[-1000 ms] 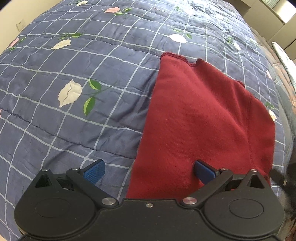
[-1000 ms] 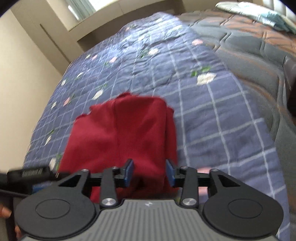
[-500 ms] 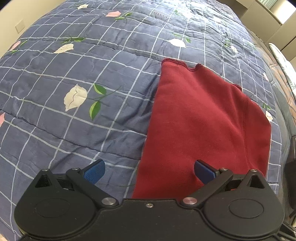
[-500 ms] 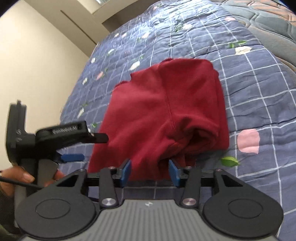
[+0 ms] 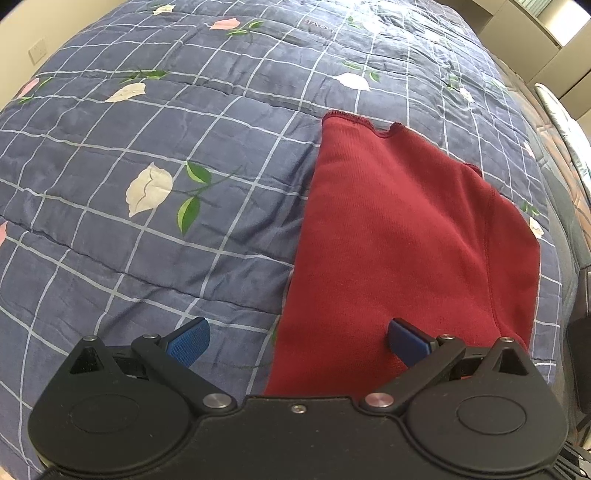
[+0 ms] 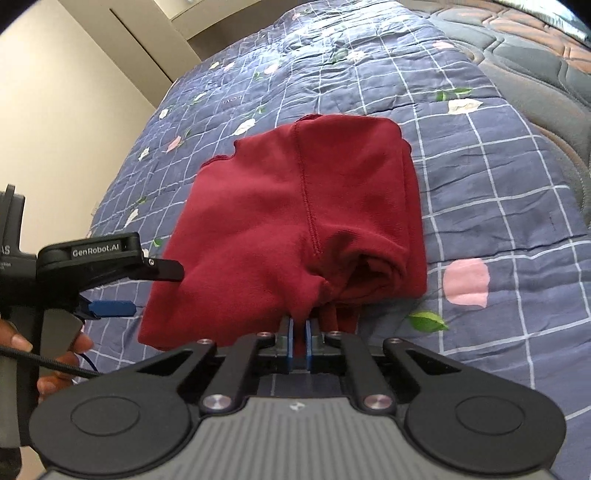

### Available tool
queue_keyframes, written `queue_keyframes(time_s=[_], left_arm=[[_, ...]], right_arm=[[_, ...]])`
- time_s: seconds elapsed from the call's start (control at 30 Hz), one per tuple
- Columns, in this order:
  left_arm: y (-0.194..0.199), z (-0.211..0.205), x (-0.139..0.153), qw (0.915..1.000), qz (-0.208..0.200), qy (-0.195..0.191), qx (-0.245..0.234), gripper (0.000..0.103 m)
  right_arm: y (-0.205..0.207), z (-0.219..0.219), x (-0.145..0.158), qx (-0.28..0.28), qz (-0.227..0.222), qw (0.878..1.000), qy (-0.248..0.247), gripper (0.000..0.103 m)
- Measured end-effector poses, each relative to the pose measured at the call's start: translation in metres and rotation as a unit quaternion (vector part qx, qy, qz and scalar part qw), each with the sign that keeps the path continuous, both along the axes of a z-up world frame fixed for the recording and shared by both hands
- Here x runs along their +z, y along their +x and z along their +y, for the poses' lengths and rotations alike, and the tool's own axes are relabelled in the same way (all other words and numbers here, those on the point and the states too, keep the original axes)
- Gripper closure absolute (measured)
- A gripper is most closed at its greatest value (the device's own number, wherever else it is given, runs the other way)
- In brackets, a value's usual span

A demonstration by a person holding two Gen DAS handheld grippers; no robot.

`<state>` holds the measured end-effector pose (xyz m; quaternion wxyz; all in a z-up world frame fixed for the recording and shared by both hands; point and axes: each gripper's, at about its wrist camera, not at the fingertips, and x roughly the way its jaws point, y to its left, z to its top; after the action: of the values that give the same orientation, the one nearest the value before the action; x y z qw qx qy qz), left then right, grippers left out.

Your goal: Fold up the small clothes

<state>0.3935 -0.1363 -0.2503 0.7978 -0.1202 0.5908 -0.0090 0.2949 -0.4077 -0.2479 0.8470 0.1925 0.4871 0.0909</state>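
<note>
We see the red garment [image 6: 295, 225] lying folded on the blue quilt [image 5: 155, 236]. Our right gripper [image 6: 298, 341] pinches its near edge. Our left gripper [image 5: 295, 338] is spread wide over its near left corner.

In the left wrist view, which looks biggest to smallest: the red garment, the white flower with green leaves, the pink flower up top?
1. Red garment
2. White flower
3. Pink flower, though it lies farther away, so its real size is unsure.

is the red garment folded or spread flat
Folded: the dark red knit garment lies doubled on the blue floral quilt, with stacked layers bunched at its near right edge.
</note>
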Motion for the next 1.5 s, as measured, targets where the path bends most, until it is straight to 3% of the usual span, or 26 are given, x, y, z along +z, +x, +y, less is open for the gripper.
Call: queue_keyframes(time_s=[0.3, 0.33, 0.37, 0.43, 0.57, 0.77, 0.97, 1.2, 1.5], left_arm=[[0.002, -0.001, -0.01, 0.9999, 0.013, 0.003, -0.005, 0.001], [0.002, -0.001, -0.011, 0.9999, 0.014, 0.003, -0.005, 0.001], [0.001, -0.001, -0.012, 0.9999, 0.015, 0.003, -0.005, 0.001], [0.002, -0.002, -0.012, 0.9998, 0.017, 0.005, -0.005, 0.001], [0.004, -0.005, -0.014, 0.9998, 0.02, 0.005, -0.006, 0.001], [0.007, -0.005, -0.013, 0.9999, 0.013, -0.001, -0.002, 0.001], [0.018, -0.004, -0.008, 0.9999, -0.005, 0.004, 0.008, 0.001], [0.032, -0.003, -0.009, 0.9998, -0.008, 0.01, 0.012, 0.001], [0.051, -0.01, -0.011, 0.9996, -0.021, 0.016, 0.013, 0.001]], right_arm=[[0.0, -0.002, -0.008, 0.002, 0.018, 1.0, 0.006, 0.092], [0.0, -0.004, -0.008, -0.003, 0.02, 1.0, 0.01, 0.081], [-0.001, -0.007, -0.009, -0.01, 0.022, 1.0, 0.019, 0.061], [-0.003, -0.017, -0.011, -0.028, 0.023, 0.999, 0.036, 0.039], [-0.005, -0.035, -0.011, -0.062, 0.025, 0.997, 0.042, 0.022], [0.019, -0.062, -0.006, -0.103, -0.006, 0.994, 0.042, 0.002], [0.055, -0.076, -0.013, -0.123, -0.013, 0.99, 0.059, 0.0], [0.091, -0.075, -0.023, -0.098, -0.008, 0.993, 0.068, 0.0], [0.113, -0.078, -0.037, -0.106, 0.003, 0.99, 0.097, 0.0]])
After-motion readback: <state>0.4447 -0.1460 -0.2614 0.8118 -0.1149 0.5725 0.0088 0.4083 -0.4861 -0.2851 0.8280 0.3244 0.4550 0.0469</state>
